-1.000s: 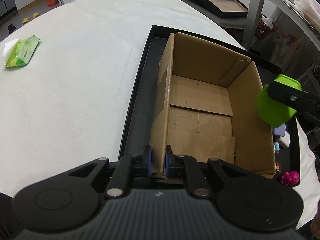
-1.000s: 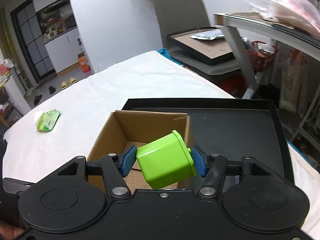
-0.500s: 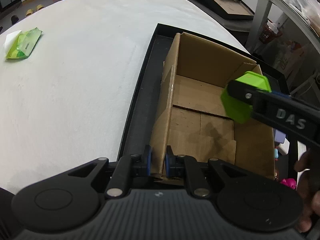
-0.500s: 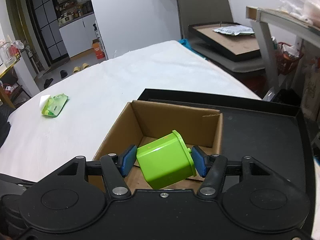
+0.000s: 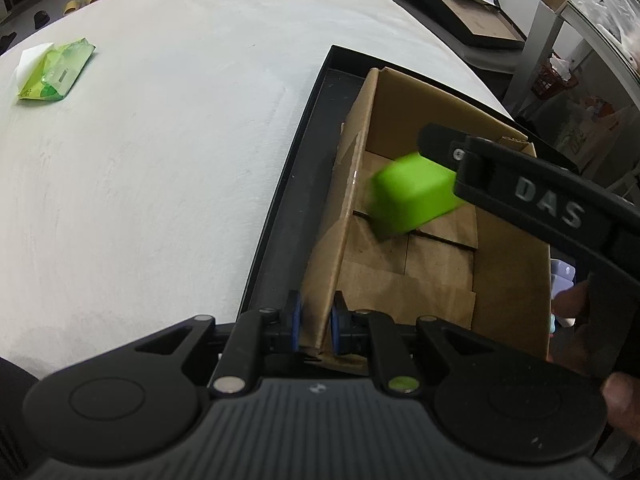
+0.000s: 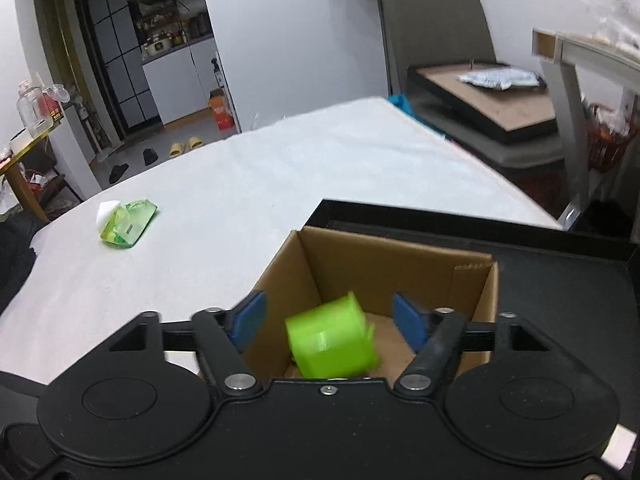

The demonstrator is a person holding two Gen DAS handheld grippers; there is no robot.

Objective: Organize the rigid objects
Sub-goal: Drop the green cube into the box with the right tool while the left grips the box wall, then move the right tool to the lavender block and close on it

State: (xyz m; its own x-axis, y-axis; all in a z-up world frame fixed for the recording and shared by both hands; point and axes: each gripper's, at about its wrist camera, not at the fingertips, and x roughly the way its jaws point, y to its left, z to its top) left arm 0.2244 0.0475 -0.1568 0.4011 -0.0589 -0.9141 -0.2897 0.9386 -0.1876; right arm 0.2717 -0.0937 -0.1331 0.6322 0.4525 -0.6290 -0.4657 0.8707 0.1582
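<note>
An open cardboard box (image 5: 432, 272) (image 6: 384, 264) stands in a black tray (image 5: 296, 184) (image 6: 560, 280). My left gripper (image 5: 316, 320) is shut on the box's near left wall. A lime green cube-shaped container (image 5: 412, 196) (image 6: 332, 340) is blurred, free of the fingers, inside the box's opening. Above it my right gripper (image 6: 330, 320) stands open, its blue pads (image 6: 250, 316) apart on either side of the container. In the left wrist view the right gripper's black body (image 5: 540, 200) reaches in over the box from the right.
The tray lies on a white-covered table (image 5: 160, 160). A green packet (image 5: 52, 70) (image 6: 128, 228) rests at the far left of the table. Small toys (image 5: 562, 280) sit in the tray to the right of the box. A person's hand (image 5: 580, 308) holds the right gripper.
My right gripper carried the green container leftward over the box, then opened; the container has left the pads and is dropping into the box. The left gripper kept its hold on the box wall.
</note>
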